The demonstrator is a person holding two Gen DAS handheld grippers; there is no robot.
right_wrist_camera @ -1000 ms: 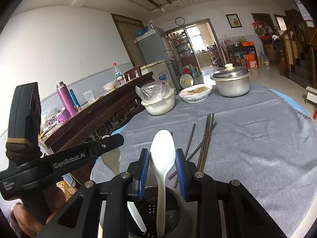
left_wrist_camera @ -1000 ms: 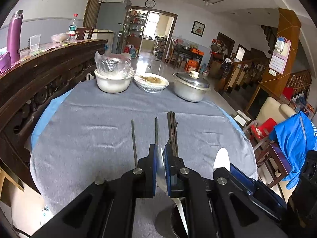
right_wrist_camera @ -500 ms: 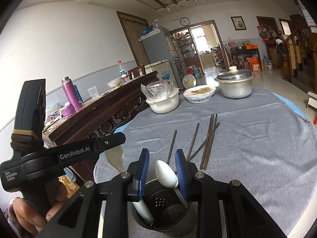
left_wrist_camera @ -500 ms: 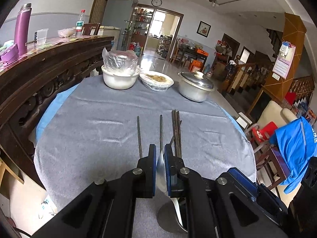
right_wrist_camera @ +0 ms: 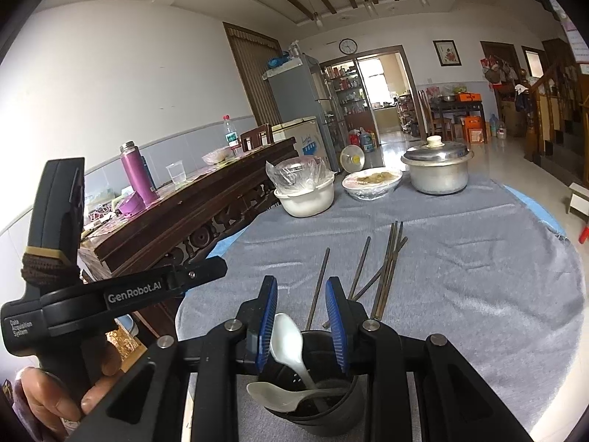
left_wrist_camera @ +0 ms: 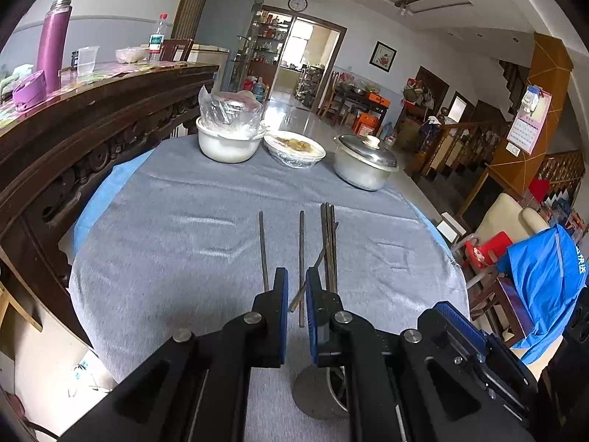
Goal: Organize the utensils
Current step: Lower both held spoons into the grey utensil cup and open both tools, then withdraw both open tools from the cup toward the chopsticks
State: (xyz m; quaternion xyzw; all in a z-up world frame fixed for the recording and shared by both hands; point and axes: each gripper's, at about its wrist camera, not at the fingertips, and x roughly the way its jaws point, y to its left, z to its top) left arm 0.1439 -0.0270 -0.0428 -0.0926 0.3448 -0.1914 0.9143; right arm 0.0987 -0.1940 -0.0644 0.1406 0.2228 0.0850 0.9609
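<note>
A dark round utensil holder (right_wrist_camera: 316,410) stands on the grey tablecloth at the near edge; it also shows low in the left wrist view (left_wrist_camera: 319,392). Two white spoons (right_wrist_camera: 289,346) lie inside it. Several dark chopsticks (left_wrist_camera: 328,246) lie loose on the cloth beyond it, also seen in the right wrist view (right_wrist_camera: 386,269). My right gripper (right_wrist_camera: 301,294) is open and empty just above the holder. My left gripper (left_wrist_camera: 293,283) is slightly open and empty, over the near ends of the chopsticks. The left tool (right_wrist_camera: 110,294) shows at the left of the right wrist view.
At the far side of the table stand a white bowl covered in plastic (left_wrist_camera: 228,140), a wrapped dish of food (left_wrist_camera: 294,149) and a lidded metal pot (left_wrist_camera: 364,164). A carved wooden sideboard (left_wrist_camera: 92,118) runs along the left. Chairs and a blue cloth (left_wrist_camera: 545,287) are at the right.
Both white spoons left the grippers and now lie in the holder. The right gripper has opened wider and risen. The left gripper has opened a little and holds nothing.
</note>
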